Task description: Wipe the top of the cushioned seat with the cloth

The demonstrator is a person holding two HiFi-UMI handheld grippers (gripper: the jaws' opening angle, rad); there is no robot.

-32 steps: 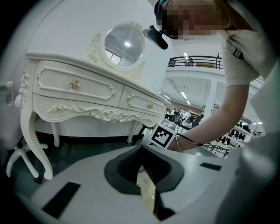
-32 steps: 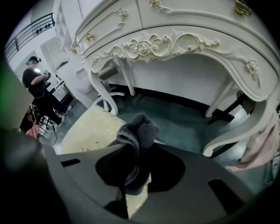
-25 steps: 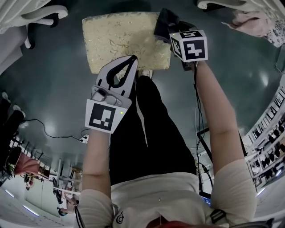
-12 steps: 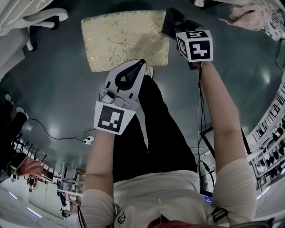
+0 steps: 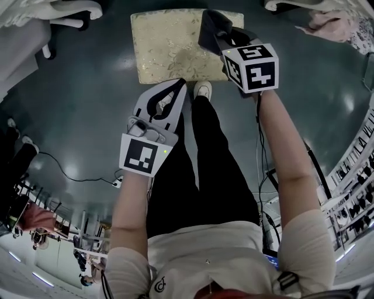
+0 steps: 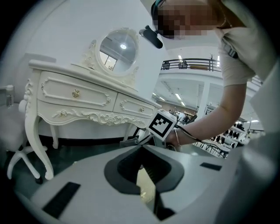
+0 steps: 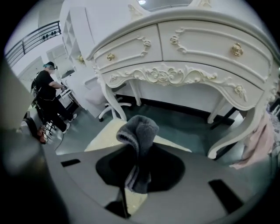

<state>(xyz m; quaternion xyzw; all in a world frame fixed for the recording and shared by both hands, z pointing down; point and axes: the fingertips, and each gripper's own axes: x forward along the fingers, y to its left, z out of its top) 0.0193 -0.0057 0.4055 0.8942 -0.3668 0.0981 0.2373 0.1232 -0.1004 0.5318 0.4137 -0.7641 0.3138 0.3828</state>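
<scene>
The cushioned seat (image 5: 169,49) is a pale gold, floral square stool top, seen at the top of the head view. My right gripper (image 5: 221,40) hangs over its right edge, shut on a dark grey cloth (image 5: 209,24). In the right gripper view the folded cloth (image 7: 138,135) stands up from between the jaws, with the seat (image 7: 103,135) below it. My left gripper (image 5: 177,87) is shut and holds nothing, its tip just short of the seat's near edge. Through its jaws a sliver of the seat (image 6: 144,183) shows.
A white carved dressing table (image 7: 188,48) stands just beyond the seat, with its mirror (image 6: 116,46) on top. White chair legs (image 5: 70,14) are at the upper left and a pink garment (image 5: 336,26) at the upper right. A cable (image 5: 76,175) lies on the dark floor. My shoe (image 5: 203,89) touches the seat's near edge.
The seat has shifted rightward in the head view. The right gripper with the cloth now sits over the seat's right edge instead of off its corner. The left gripper stays shut.
</scene>
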